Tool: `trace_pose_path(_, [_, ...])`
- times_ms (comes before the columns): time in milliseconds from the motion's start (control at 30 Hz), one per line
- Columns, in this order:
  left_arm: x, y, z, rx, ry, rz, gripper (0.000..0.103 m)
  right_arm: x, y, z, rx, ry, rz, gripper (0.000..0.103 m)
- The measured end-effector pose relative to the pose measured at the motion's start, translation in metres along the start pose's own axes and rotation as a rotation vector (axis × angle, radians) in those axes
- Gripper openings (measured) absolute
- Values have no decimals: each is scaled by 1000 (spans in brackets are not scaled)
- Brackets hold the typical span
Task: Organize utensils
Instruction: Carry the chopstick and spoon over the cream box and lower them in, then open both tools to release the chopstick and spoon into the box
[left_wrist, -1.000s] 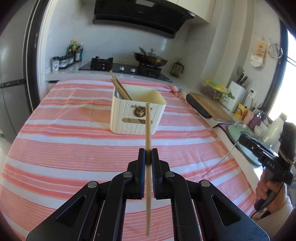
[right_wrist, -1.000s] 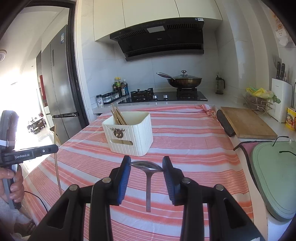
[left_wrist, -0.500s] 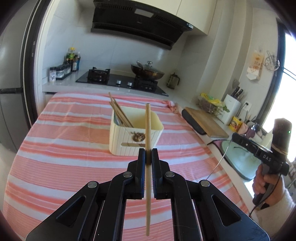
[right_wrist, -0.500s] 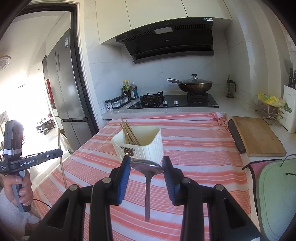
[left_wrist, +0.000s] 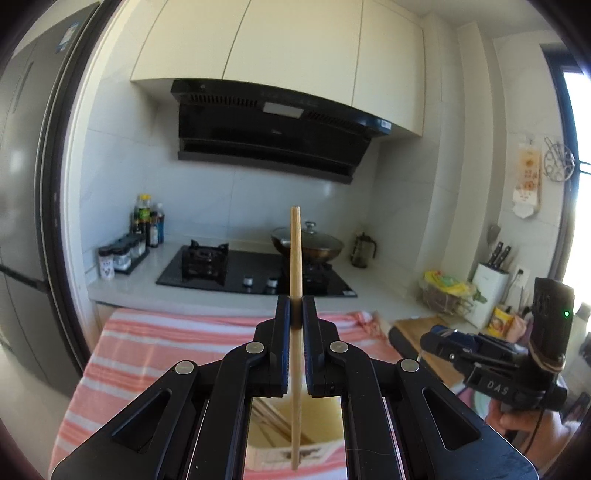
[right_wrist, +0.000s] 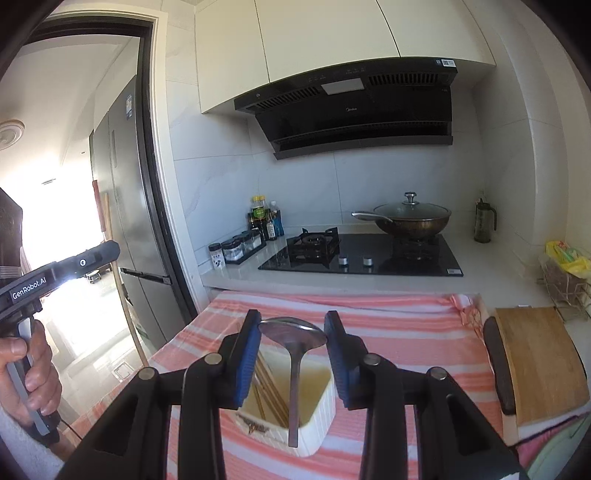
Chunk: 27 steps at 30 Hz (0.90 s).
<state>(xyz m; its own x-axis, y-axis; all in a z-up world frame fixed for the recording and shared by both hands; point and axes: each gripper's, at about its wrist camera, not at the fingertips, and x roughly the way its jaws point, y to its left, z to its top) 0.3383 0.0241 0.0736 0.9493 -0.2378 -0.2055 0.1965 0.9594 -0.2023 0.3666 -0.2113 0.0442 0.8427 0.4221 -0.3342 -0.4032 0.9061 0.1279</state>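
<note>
- Upright, the pale wooden chopstick (left_wrist: 295, 332) runs top to bottom through the left gripper (left_wrist: 295, 314), its upper tip above the jaws and its lower end hanging over the cream ribbed plastic bin (right_wrist: 317, 417).
- Both left jaws are clamped tight on the chopstick's shaft.
- Between the blue pads of the right gripper (right_wrist: 293, 332) sits the bowl of a steel spoon (right_wrist: 293, 354), pinched at its edges; its handle hangs straight down over the bin's open top.
- Inside the bin, several brown chopsticks (right_wrist: 269, 387) lean against the left wall.
- Under the bin lies a pink-and-white striped cloth (right_wrist: 388, 332) covering the counter.
- Beyond are a black gas hob (right_wrist: 369, 254), a lidded wok (right_wrist: 410, 219), a black range hood (right_wrist: 351, 110) and a wooden cutting board (right_wrist: 539, 358) at right.
</note>
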Motion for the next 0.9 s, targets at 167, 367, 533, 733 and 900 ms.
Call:
trace_pose_path(167, [61, 14, -22, -47, 4, 66, 4, 53, 0, 2, -11, 11, 5, 36])
trace_pose_path(367, [125, 40, -76, -130, 151, 98, 4, 120, -8, -41, 6, 152, 18, 36])
trace_pose_path(533, [156, 55, -111, -156, 261, 114, 5, 163, -15, -80, 29, 274, 14, 36])
trace_pose_path(733, [150, 53, -120, -104, 305, 93, 45, 176, -18, -91, 64, 305, 3, 47])
trace_pose_path(900, [95, 44, -101, -60, 252, 123, 89, 132, -20, -62, 58, 208, -34, 49])
